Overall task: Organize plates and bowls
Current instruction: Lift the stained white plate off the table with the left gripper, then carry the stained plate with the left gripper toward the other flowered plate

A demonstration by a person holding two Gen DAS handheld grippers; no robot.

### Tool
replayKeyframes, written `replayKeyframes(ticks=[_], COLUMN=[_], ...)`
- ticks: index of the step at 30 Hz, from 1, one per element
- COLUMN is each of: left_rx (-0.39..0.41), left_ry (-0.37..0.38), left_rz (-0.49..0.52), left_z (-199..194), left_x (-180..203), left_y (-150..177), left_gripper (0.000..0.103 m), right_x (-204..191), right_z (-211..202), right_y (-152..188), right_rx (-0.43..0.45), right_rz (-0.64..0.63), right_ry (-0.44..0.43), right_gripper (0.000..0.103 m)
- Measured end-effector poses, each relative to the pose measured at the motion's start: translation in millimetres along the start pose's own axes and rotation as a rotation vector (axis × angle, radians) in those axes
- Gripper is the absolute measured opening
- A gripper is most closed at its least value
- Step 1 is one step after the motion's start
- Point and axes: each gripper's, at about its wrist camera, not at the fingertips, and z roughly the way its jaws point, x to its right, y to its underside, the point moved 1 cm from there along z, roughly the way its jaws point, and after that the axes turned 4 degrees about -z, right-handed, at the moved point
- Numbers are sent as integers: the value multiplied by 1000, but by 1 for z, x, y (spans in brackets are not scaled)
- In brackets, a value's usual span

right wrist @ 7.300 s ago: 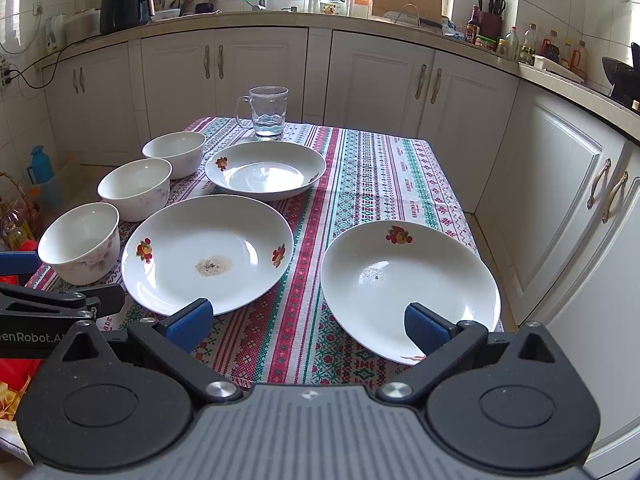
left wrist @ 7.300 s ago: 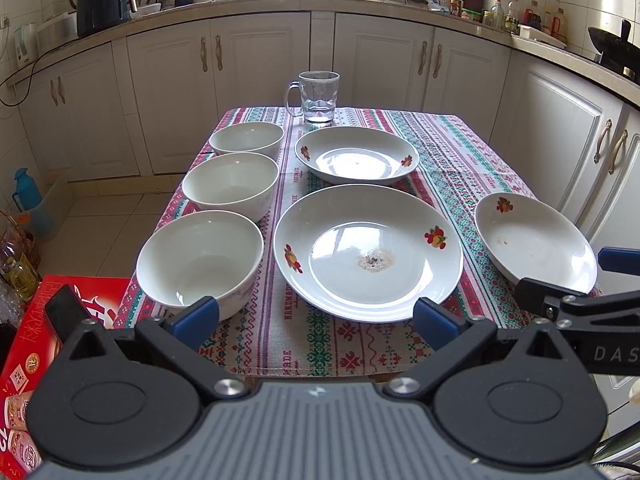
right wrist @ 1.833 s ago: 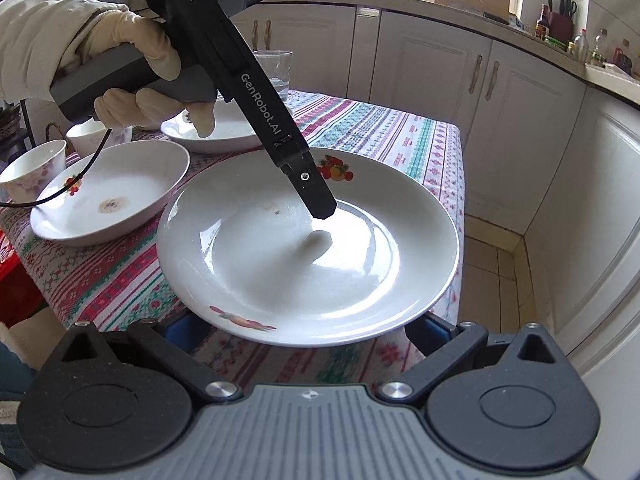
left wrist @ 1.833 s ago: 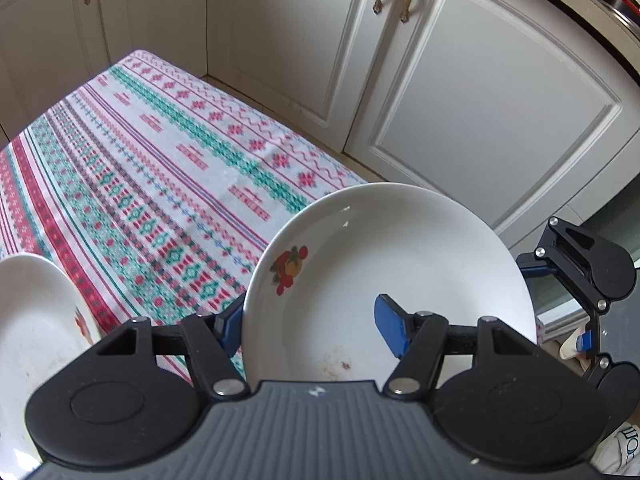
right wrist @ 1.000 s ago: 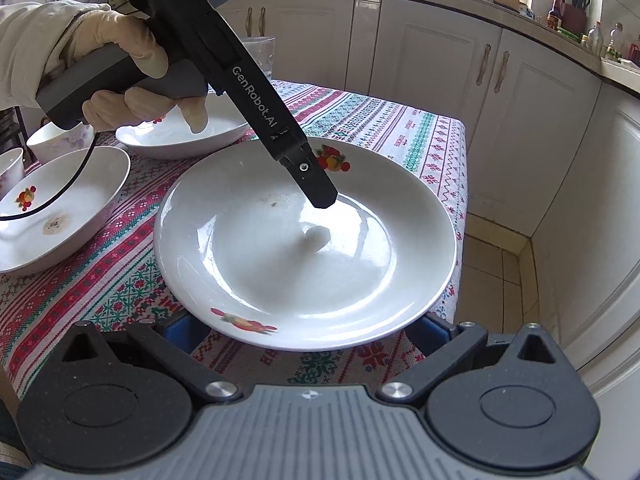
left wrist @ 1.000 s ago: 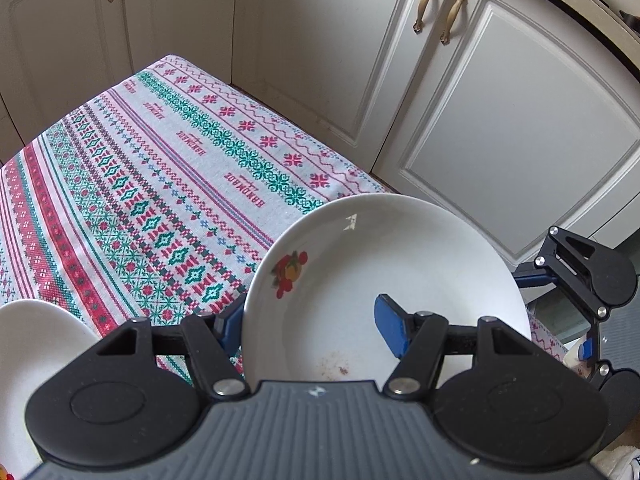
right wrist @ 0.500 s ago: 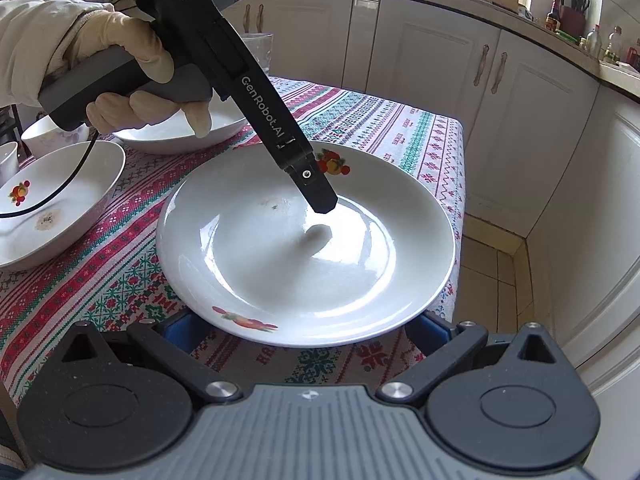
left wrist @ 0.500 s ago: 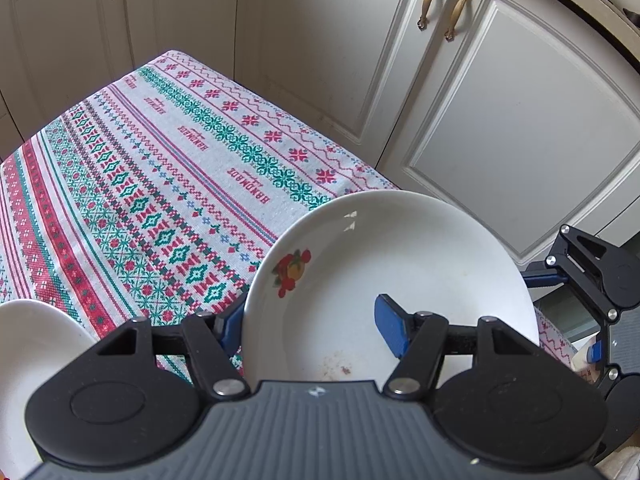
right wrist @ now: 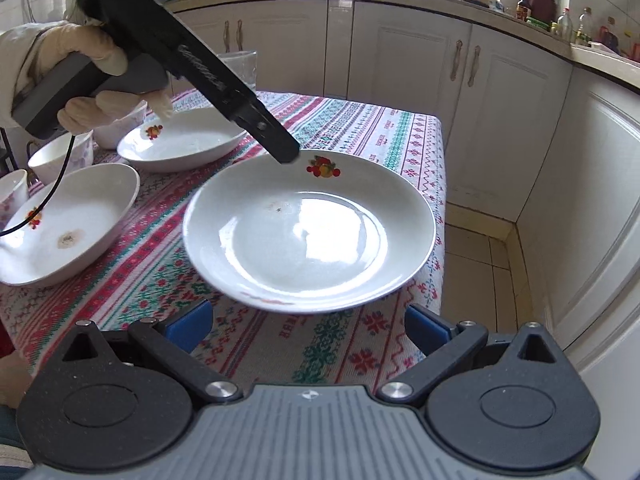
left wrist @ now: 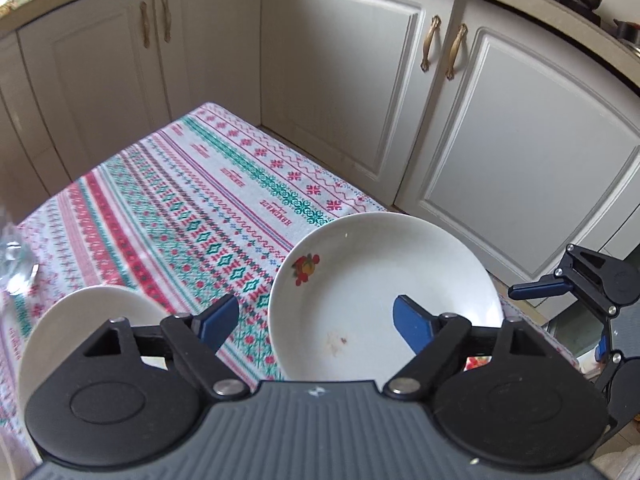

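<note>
Two handheld grippers face one white plate from opposite sides of a table covered by a striped, patterned tablecloth.

From the right wrist view, starting at the far left: a small bowl is cut off by the frame edge, with a second bowl just behind it. Beside them lies a stained plate, white with a brown mark in its well and a small fruit print on its rim. Above it, a gloved hand grips the handle of the left gripper, whose black body slants down to the right. Behind that body sit a far plate and a clear glass.

The gripper's tip ends at the back rim of the near plate, close to its red and orange fruit print. Whether the tip touches the rim cannot be told. In the left wrist view, its blue fingers stand wide apart: one is over the cloth outside the plate's rim, the other over the plate's well, and they clamp nothing.

The near plate is near the table's right edge, over the cloth. Whether it lies flat there cannot be told.

At the bottom of the right wrist view, the right gripper has its jaws wide apart too, holding nothing, with both blue pads just short of the plate's front rim. Right of the table stand white cabinets above a tiled floor.
</note>
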Motion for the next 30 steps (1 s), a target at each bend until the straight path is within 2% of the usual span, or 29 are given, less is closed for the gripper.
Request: replayKeyframes(ticks=[7,14,23,30], left_rx=[104,190,201,196], left_ry=[-90,-175,-252,-258], left_rz=[-22,-64,-179,-191], left_z=[-64,-113,-141,-149], left_x=[12,22,15,8], left_y=[39,101,174,201], left_gripper=[86,89,89,89], right_x=[-29,-65,-107,-135], right_z=[-29,-35,-32,-18], right_y=[7,11,13,10], right_rx=[50,73,62,23], right_rz=[-19,-55,-92,-133], right_ry=[-33,-106,-166,-183], right_gripper=[103,103,103,103])
